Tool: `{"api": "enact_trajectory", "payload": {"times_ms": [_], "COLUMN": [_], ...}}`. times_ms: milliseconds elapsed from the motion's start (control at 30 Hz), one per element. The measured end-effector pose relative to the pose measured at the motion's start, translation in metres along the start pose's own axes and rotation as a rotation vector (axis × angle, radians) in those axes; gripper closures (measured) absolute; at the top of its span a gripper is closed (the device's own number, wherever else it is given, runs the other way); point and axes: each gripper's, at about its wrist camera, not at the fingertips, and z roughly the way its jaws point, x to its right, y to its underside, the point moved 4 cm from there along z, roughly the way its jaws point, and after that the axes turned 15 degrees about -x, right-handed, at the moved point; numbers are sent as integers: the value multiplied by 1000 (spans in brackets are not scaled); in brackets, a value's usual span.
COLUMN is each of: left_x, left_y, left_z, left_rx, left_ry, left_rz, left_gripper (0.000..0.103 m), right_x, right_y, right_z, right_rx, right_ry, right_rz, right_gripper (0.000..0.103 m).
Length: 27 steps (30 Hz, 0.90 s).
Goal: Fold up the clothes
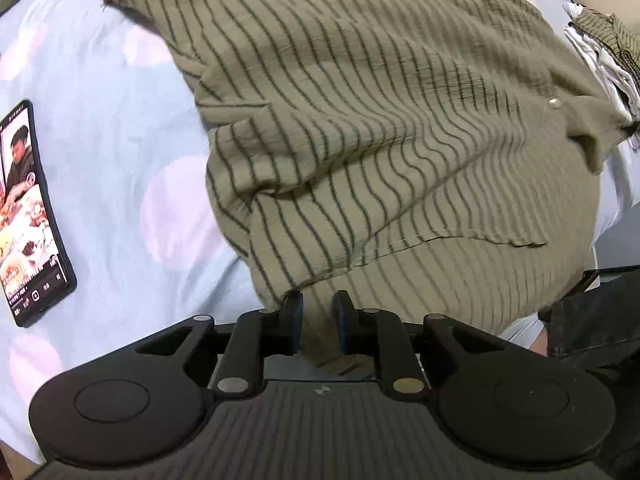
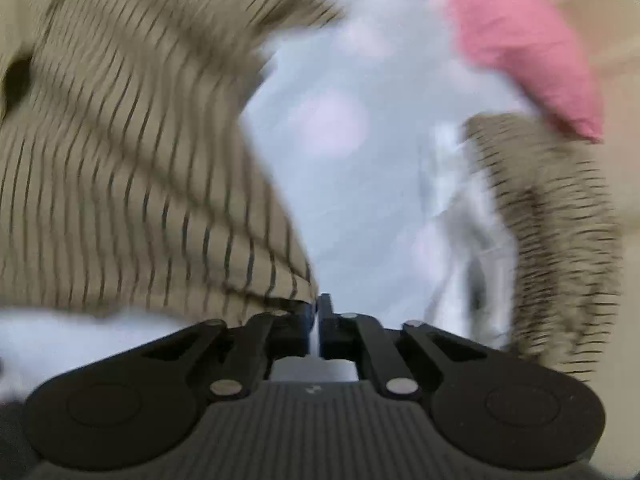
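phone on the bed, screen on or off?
On. In the left wrist view the phone lies flat on the dotted bedsheet, left of the striped shirt, its screen lit with a video and app icons.

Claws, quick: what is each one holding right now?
Left claw: closed on the striped shirt.
Right claw: closed; it seems to pinch the shirt's edge, blur leaves doubt.

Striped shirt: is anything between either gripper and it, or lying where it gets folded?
Nothing blocks either gripper. The left gripper is shut on the striped shirt. The right gripper is nearly shut with the shirt's edge at its left finger; blur hides whether it pinches cloth. A phone lies on the sheet beside the shirt, clear of it.
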Motion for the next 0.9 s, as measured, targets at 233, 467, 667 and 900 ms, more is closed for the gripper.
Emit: {"api": "enact_trajectory", "payload": {"times_ms": [233,467,667,900], "left_x": [31,6,-6,8], "left_y": [5,6,3,6], "left_z": [-8,0,10,-5], "left_rx": [-2,27,9,81], "left_ry": [37,-31,-41,-139], "left_rz": [137,51,19,97], "left_gripper": [84,84,84,84], "right_x": [-15,-54,-81,-78], "right_y": [4,6,4,6], "right_z": [-18,-46,-54,-48], "right_rx": [91,238,230,211], "right_ry": [-52,-172,-191,-201], "right_rz": [-45,-302,-404,-381], "right_gripper": [73,59,54,51]}}
